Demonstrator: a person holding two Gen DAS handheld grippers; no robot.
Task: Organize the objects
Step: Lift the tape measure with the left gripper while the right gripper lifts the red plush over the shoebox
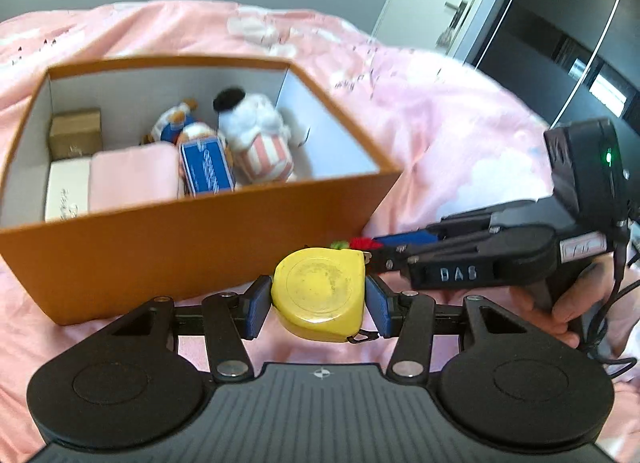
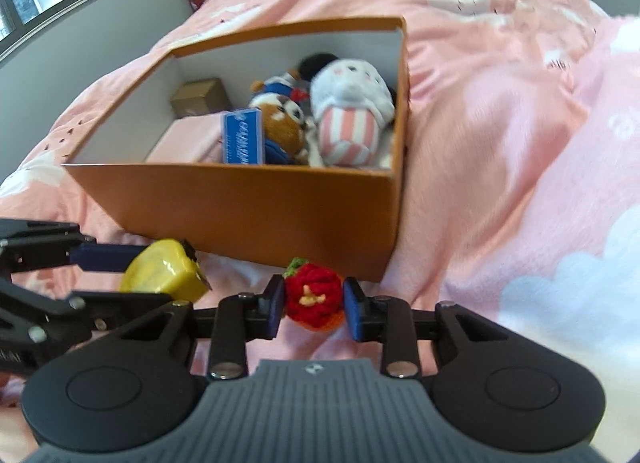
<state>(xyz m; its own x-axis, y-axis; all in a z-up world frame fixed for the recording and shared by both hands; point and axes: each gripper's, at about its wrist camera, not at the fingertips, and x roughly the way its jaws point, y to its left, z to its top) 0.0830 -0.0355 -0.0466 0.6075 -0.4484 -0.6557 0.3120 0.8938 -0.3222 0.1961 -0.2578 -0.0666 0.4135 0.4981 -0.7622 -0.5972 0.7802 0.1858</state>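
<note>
Two grippers, each loaded, short of the orange box (image 2: 248, 207)

Left gripper (image 1: 318, 301) clamps yellow tape measure (image 1: 320, 293); right gripper (image 2: 314, 303) pinches red crocheted fruit (image 2: 314, 295); box ahead of both.

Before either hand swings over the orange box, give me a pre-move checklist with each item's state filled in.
1. Left gripper pads pressing the yellow tape measure: ok.
2. Right gripper pads pressing the red crocheted toy: ok.
3. Orange box open, no lid: ok.
4. Free room inside, among the plush toys, blue pack and pink box: cannot tell.
5. Grippers apart from each other: not ok, they are close side by side.
</note>
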